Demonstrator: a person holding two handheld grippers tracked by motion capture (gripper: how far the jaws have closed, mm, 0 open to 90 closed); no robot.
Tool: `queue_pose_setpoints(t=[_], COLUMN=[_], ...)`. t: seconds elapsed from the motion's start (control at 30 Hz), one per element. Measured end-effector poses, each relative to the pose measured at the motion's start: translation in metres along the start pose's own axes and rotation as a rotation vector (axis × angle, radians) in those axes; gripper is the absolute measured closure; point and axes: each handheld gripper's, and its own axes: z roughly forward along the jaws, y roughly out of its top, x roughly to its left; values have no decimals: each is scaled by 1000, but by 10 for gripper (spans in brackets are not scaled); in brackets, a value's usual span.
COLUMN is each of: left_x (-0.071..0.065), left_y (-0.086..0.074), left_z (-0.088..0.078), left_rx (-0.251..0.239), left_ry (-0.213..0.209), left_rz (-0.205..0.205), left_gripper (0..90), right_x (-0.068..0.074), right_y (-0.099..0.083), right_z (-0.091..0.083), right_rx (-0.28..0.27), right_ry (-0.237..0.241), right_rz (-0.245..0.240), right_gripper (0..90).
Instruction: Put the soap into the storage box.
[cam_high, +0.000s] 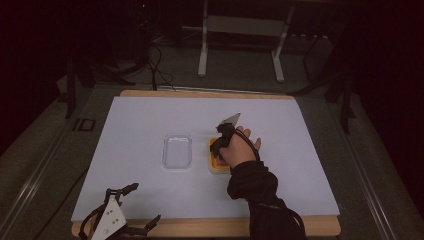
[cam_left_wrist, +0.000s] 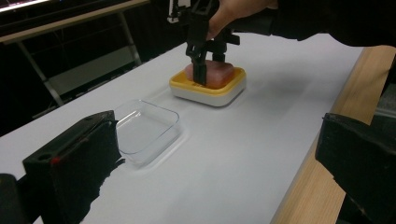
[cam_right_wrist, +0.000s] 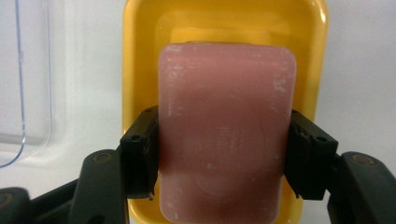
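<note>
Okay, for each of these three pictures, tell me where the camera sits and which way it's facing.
High view: above the person's side, looking forward and down on the table; right hand and sleeve show.
Left gripper view: low at the table's near edge, looking across at the clear lid; own jaws wide apart.
Right gripper view: straight down on the pink soap, jaws against its sides.
Shared: the yellow dish in all three.

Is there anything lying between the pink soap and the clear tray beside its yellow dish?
Nothing visible does. The pink soap sits in the yellow dish, flanked by the right gripper. The clear tray is empty, with only bare white table surface between.
</note>
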Motion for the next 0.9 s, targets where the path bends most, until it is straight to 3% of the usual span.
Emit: queue_pose_setpoints(t=[0.37,0.53,0.6,0.63,0.67,0.7,0.8,0.87,0.9], left_x=[-1,-1,-1,-1,-1,-1,-1,-1,-1], left_y=[0,0,0,0,0,0,0,0,0], left_z=[1,2,2,2,2,2,2,3,3], left_rx=[8,13,13,14,14,14,14,16,16], left_ry=[-5,-7,-8,-8,-8,-8,-9,-9,-9], left_rz=[7,5,6,8,8,7,6,8,8], left_gripper=[5,5,5,5,5,5,4,5,5], right_x=[3,3,3,3,3,3,1,-2,-2], right_y=[4,5,5,5,5,4,4,1,1], right_z=[6,0,-4,-9,-9,-15,-21,-29,-29], right_rx=[-3,-25,-11,-21,-21,-39,-54,-59,-59], right_ry=[-36,-9,-4,5,5,11,29,58,58], right_rz=[-12,5,-8,-41,-41,-80,-104,-163,-163], right_gripper=[371,341,323,305,305,296,289,263,263])
